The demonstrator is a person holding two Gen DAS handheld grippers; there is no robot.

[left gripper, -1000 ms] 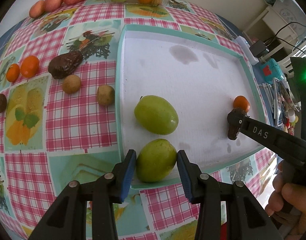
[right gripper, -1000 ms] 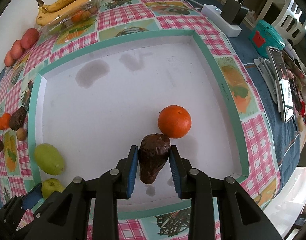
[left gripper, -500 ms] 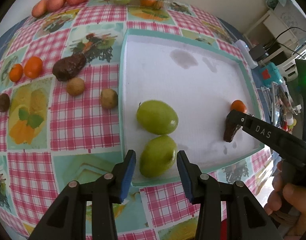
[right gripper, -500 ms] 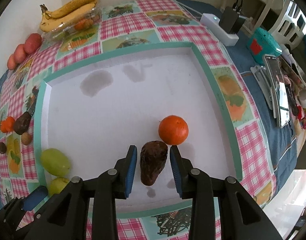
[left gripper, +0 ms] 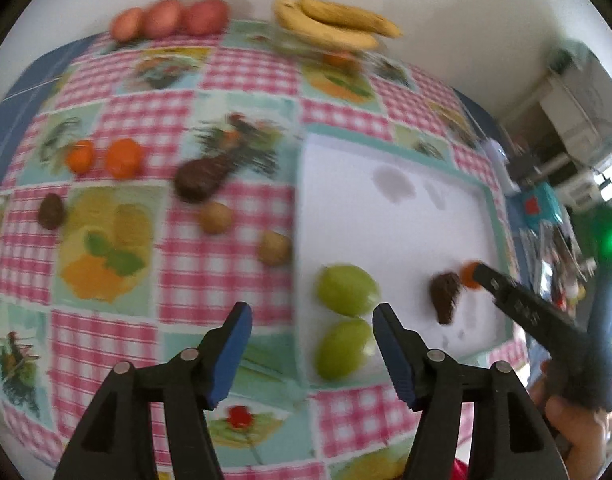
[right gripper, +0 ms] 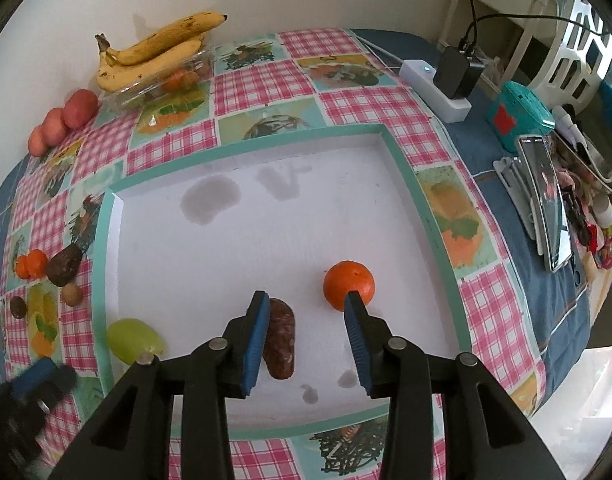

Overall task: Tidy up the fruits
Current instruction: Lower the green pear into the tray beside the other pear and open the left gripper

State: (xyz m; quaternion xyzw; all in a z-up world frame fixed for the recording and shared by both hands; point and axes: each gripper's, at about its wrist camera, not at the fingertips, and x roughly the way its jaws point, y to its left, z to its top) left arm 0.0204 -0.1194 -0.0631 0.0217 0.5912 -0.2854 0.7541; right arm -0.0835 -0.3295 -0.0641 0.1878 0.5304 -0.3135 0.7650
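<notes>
While spread wide at lower centre, right gripper (right gripper: 306, 340) holds nothing; avocado (right gripper: 280, 338) lies beside its left finger, orange (right gripper: 348, 285) just behind. Left gripper (left gripper: 311, 354) likewise wide, empty, green fruit (left gripper: 339, 348) near its right finger.

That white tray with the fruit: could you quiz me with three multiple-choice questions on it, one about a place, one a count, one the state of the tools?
1. Where does the orange in the white tray lie?
A. right of the dark avocado
B. on the bananas
C. outside the tray

2. How many green fruits lie in the tray?
A. none
B. two
C. five

3. How stand the fingers of the right gripper?
A. shut on the orange
B. shut on the avocado
C. open, holding nothing

Answers: 1 A, it sits just right of the dark avocado. 2 B, the left wrist view shows one green fruit and another green fruit. 3 C, both fingers stand apart, as on the left gripper.
</notes>
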